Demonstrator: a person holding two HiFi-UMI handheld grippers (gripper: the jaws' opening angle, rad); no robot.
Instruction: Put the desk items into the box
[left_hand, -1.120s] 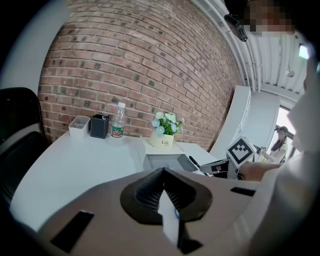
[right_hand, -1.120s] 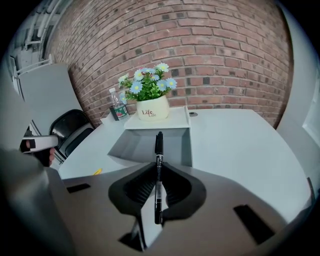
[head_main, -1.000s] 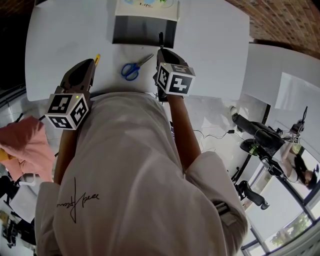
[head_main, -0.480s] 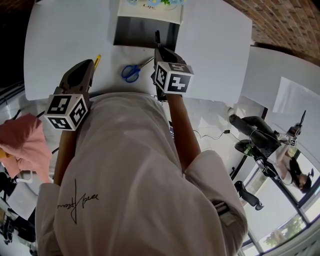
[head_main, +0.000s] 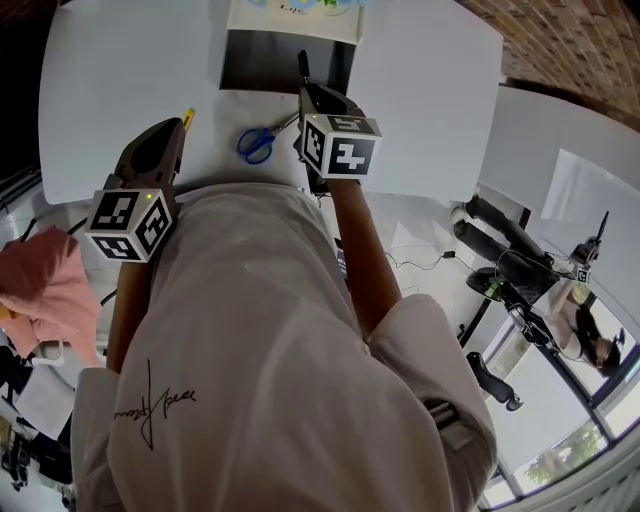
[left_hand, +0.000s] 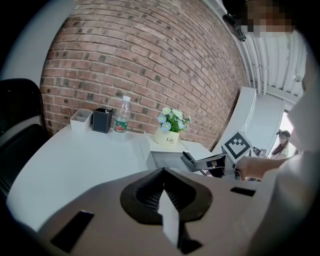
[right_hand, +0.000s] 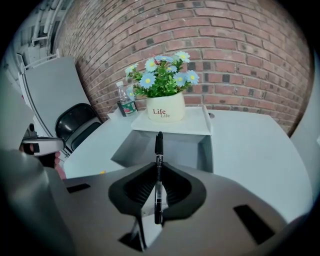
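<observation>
The broad white desk (head_main: 120, 80) fills the upper half of the head view. At its top centre stands the open grey rectangular box (head_main: 265, 65), dark inside. The box's white lid lies flat along the far edge, and a round white pot of blue and white flowers (right_hand: 165, 107) stands on it.

My left gripper (left_hand: 162, 172) hangs over the near left part of the desk in the head view. Its jaws are brought together at the tips with nothing between them.

My right gripper (right_hand: 158, 170) hangs just before the box's near edge, pointing down towards it. Its jaws are closed most of the way onto a slim black marker pen (right_hand: 158, 150), pressing on its barrel from both sides. The pen stands straight out past the jaw tips, and in the head view its end lies over the box's dark opening.

A pair of blue-handled scissors (head_main: 255, 143) lies on the desk between my two grippers, nearer the right one and just below the box. A small yellow stick-like item (head_main: 189, 118) lies on the desk beside the tip of my left gripper; I cannot tell what it is.
</observation>
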